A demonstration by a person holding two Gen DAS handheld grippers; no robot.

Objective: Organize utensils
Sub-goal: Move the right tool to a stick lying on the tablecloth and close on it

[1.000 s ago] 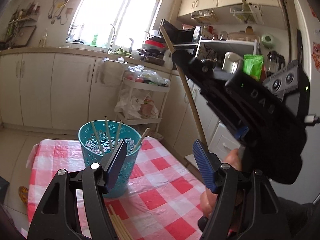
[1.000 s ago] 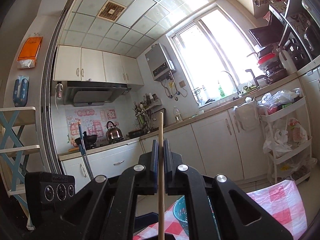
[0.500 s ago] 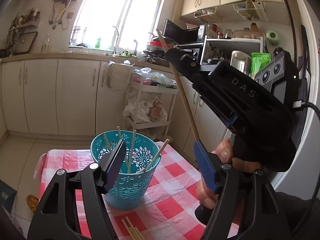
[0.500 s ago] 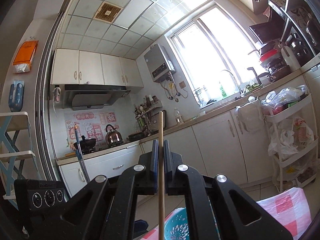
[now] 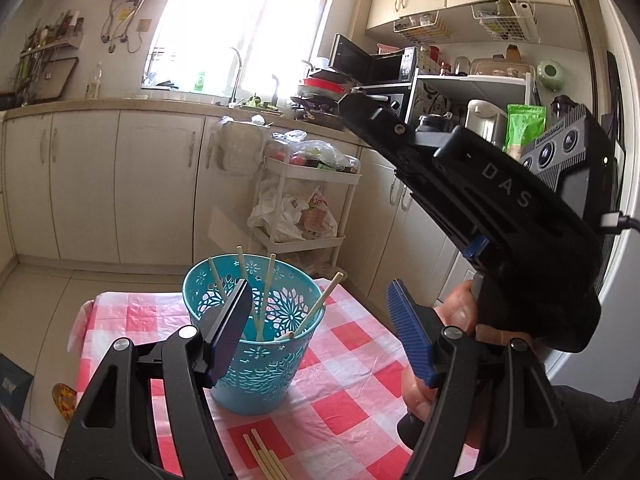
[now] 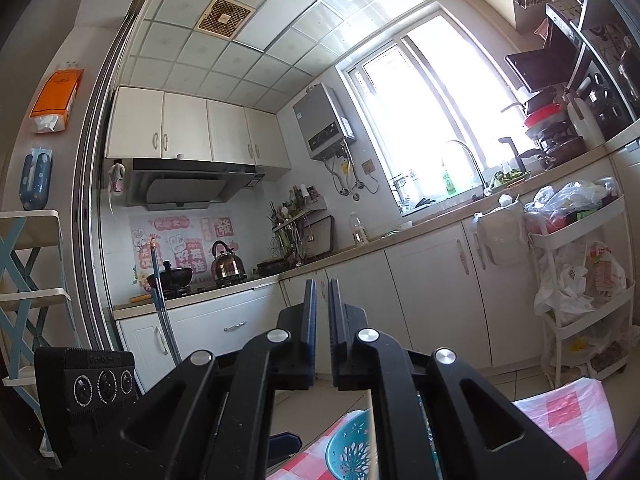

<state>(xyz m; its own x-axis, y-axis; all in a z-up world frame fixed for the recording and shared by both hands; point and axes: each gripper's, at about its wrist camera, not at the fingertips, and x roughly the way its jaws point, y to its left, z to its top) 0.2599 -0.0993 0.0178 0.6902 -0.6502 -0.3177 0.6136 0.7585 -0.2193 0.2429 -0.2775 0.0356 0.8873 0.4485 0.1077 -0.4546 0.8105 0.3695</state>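
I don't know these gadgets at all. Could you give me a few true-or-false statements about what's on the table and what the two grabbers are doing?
1. The teal basket stands upright on the checked tablecloth. True.
2. The basket is empty. False: several chopsticks lean inside it.
3. The right gripper is carrying a spoon. False: its jaws are all but together with nothing between them.
4. A few loose chopsticks lie on the cloth on the near side of the basket. True.
5. The left gripper has its jaws open. True.
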